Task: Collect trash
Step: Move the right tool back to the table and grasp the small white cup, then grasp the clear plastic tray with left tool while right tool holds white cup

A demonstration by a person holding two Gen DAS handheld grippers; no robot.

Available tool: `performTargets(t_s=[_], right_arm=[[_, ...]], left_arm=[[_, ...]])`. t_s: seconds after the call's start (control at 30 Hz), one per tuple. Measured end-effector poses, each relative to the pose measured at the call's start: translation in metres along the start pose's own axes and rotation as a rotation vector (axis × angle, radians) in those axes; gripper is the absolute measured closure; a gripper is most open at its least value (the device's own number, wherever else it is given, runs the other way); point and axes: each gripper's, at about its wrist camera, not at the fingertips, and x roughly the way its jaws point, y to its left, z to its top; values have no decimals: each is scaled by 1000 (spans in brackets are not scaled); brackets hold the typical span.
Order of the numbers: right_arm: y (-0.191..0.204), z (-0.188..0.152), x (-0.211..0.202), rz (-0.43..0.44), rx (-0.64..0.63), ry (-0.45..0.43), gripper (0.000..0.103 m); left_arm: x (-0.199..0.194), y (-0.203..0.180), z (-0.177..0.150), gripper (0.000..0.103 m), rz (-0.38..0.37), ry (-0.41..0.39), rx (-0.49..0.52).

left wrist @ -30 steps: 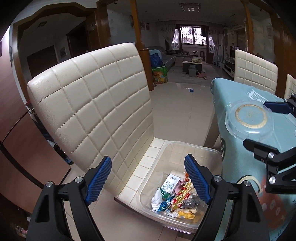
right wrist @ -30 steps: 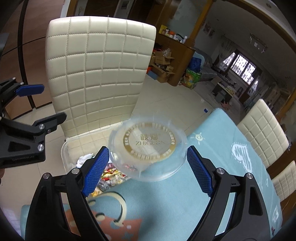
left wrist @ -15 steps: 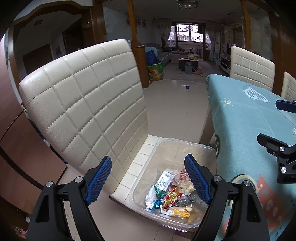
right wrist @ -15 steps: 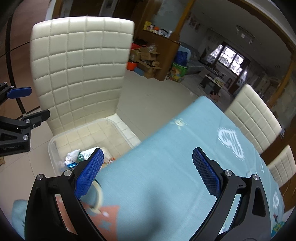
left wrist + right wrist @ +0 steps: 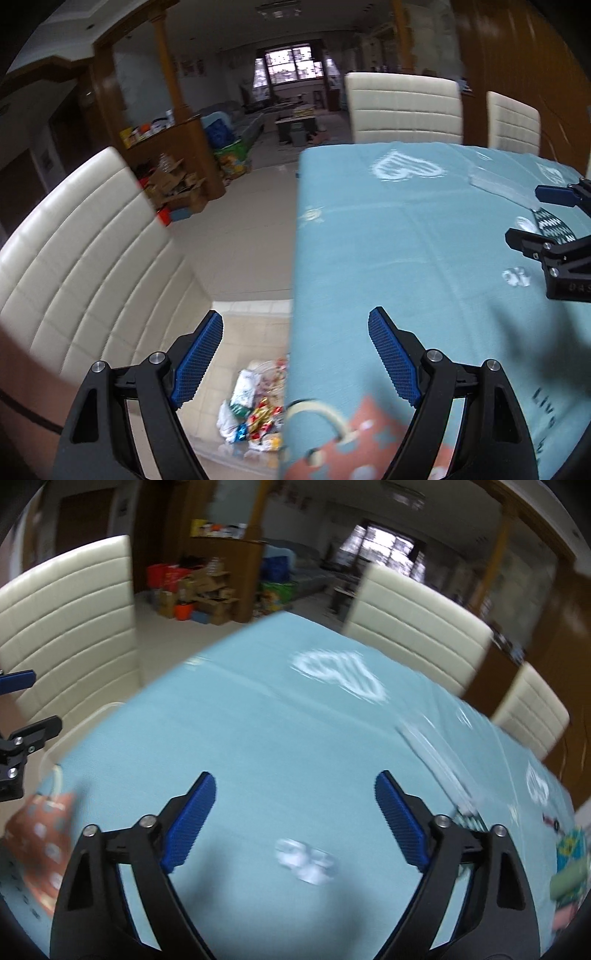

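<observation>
We are observing cream padded chairs (image 5: pixel 404 107) standing around a table under a light-blue cloth (image 5: pixel 406 236), pale floor tiles (image 5: pixel 255 206), wooden walls and a distant barred window (image 5: pixel 291 68) admitting daylight.

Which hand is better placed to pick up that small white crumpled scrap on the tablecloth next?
Right, probably. The white scrap lies just ahead of the right tool, between its empty, closing jaws. The left tool straddles the table edge, farther from the scrap.

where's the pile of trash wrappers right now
In the left wrist view the wrappers lie low and centre-left, in the clear bin on the cream chair, just left of the blue tablecloth's edge.
</observation>
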Motion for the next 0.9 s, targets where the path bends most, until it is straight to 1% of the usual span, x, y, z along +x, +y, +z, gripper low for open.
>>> performTargets(t_s=[0.07, 0.1, 0.17, 0.23, 0.33, 0.47, 0.63, 0.67, 0.7, 0.73, 0.77, 0.8, 0.9], right_arm=[[-25, -9, 6, -10, 40, 25, 25], [-40, -15, 11, -13, 67, 44, 29], [-62, -25, 22, -19, 107, 79, 32], [-86, -37, 34, -16, 161, 116, 32], [-107, -48, 43, -4, 211, 140, 33], [-118, -53, 57, 17, 240, 156, 33], [-122, -49, 73, 44, 263, 166, 39], [-124, -49, 76, 52, 267, 169, 43], [-124, -49, 79, 59, 268, 172, 52], [-126, -48, 82, 66, 267, 178, 58], [-126, -48, 84, 77, 267, 180, 61], [-127, -48, 83, 83, 265, 172, 61], [-133, -50, 73, 38, 252, 128, 61]], left_arm=[[1, -19, 10, 24, -19, -6, 25], [2, -26, 14, 24, -25, -10, 33], [5, -43, 23, 24, -37, -16, 51], [10, -60, 32, 24, -53, -9, 64], [17, -80, 41, 24, -68, 1, 83], [26, -103, 51, 24, -72, 10, 116], [34, -123, 60, 24, -64, 14, 155], [35, -126, 61, 24, -62, 16, 158], [38, -129, 62, 24, -62, 20, 160], [41, -132, 64, 24, -62, 25, 161], [44, -134, 66, 24, -62, 30, 161], [46, -136, 67, 24, -62, 35, 161], [54, -149, 73, 24, -72, 52, 162]])
